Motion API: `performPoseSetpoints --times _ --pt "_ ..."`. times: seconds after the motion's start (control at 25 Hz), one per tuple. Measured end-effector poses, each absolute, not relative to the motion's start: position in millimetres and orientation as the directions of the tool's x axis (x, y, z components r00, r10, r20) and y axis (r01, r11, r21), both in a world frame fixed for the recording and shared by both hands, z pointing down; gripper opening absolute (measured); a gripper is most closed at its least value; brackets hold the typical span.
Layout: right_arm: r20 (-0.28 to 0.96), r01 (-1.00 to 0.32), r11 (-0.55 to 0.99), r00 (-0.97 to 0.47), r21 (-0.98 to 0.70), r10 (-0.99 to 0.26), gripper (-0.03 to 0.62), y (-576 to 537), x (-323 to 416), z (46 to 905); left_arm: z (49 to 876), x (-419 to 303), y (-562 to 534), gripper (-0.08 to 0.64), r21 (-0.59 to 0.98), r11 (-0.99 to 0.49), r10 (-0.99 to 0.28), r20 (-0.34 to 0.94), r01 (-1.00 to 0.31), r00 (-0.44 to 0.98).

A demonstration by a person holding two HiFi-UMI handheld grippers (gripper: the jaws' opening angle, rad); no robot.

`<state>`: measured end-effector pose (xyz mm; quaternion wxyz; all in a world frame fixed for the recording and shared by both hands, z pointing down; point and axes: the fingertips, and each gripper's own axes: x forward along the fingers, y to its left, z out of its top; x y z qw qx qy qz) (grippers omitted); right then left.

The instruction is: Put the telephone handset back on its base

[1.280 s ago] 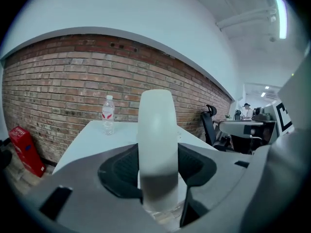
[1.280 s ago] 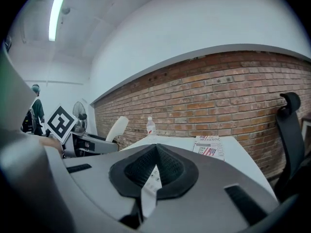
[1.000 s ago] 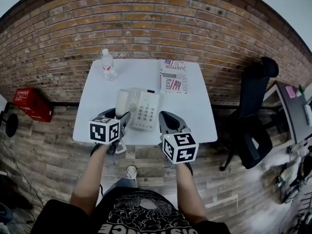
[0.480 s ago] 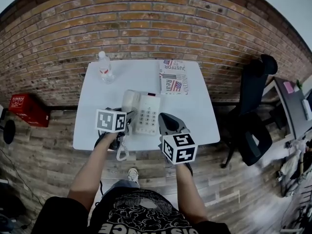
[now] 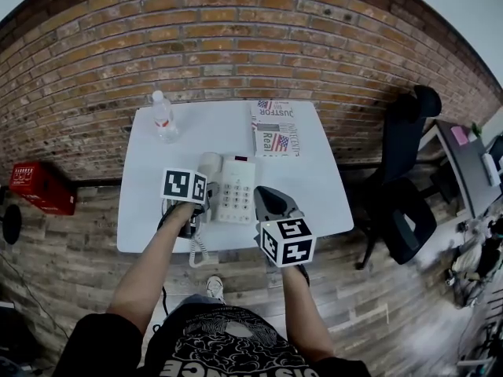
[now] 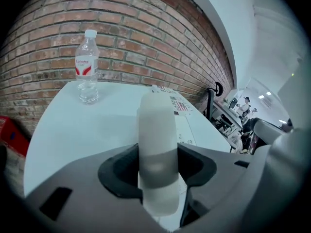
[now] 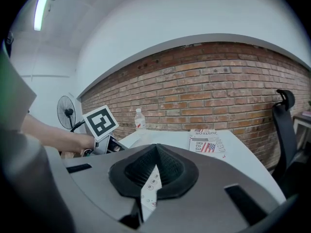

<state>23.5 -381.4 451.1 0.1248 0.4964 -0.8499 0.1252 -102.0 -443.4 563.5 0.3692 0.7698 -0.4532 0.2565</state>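
The white handset (image 5: 210,164) stands along the left side of the white telephone base (image 5: 236,190), near the front of the white table (image 5: 149,210). My left gripper (image 5: 203,198) is shut on the handset (image 6: 156,125), its dark pads pressing on both sides. In the left gripper view (image 6: 158,165) the base (image 6: 187,130) lies just right of the handset. I cannot tell whether the handset rests in its cradle. My right gripper (image 5: 266,196) hovers at the base's right front corner, shut and holding nothing (image 7: 154,152). The coiled cord (image 5: 196,250) hangs over the table's front edge.
A water bottle (image 5: 163,118) stands at the back left of the table and a folded newspaper (image 5: 275,121) lies at the back right. A brick wall (image 5: 251,45) runs behind. A black office chair (image 5: 405,187) is to the right, a red crate (image 5: 41,187) on the floor to the left.
My left gripper has moved forward from the table's front edge, bringing the handset closer to the base's left side. The right gripper has hardly moved.
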Motion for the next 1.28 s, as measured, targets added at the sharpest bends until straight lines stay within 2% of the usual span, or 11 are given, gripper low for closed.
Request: performPoseSetpoints --times 0.68,0.96,1.28 --pt "0.359 -0.889 0.449 -0.451 -0.094 -0.817 0.000 -381 32 459 587 -90 -462 0.216 0.311 -0.225 -0.403 0.833 -0.923 0.379" --pt "0.361 -0.892 0.440 -0.445 -0.100 -0.820 0.000 -382 37 462 589 -90 -464 0.218 0.313 -0.189 -0.400 0.841 -0.931 0.364" --pt "0.366 -0.886 0.454 -0.457 -0.099 -0.811 0.000 -380 32 464 589 -88 -463 0.225 0.309 -0.220 -0.414 0.830 -0.925 0.375"
